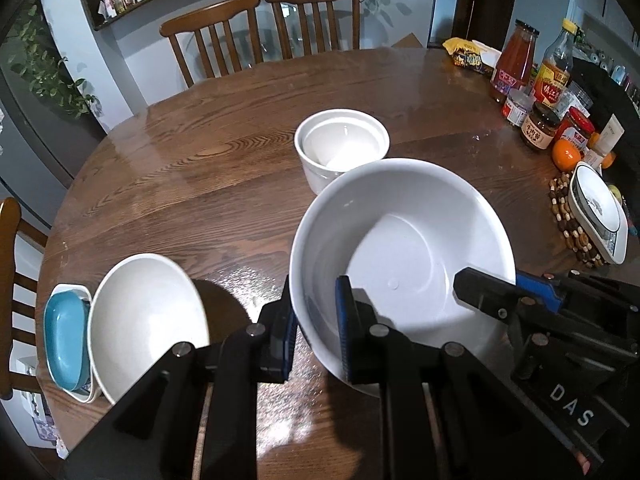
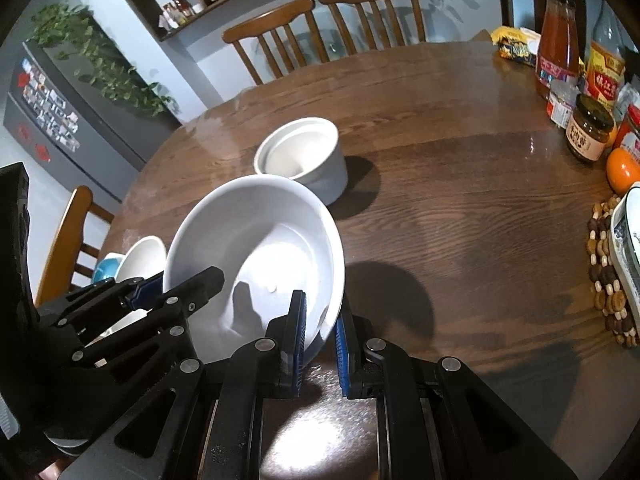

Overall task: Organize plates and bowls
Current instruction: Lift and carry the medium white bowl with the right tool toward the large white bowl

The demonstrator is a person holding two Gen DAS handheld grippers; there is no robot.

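A large white bowl (image 1: 404, 240) is held above the wooden table (image 1: 200, 168), its near rim pinched on the left by the left gripper (image 1: 316, 328) and on the right by the right gripper (image 2: 320, 332). A smaller straight-sided white bowl (image 1: 342, 148) stands just beyond it, and a white dish (image 1: 144, 320) with a blue dish (image 1: 66, 340) lies at the near left.

We count three white bowls (image 1: 402, 252) (image 1: 148, 320) (image 1: 342, 148), one blue dish (image 1: 66, 344) (nested), three chairs (image 1: 216, 36) (image 1: 316, 16) (image 1: 16, 280) — two grippers (image 1: 316, 332) (image 2: 320, 334).

Sauce bottles (image 1: 516, 60), jars (image 1: 539, 125), orange (image 1: 566, 154) at table (image 1: 200, 160) edge; chairs (image 1: 216, 36) behind.
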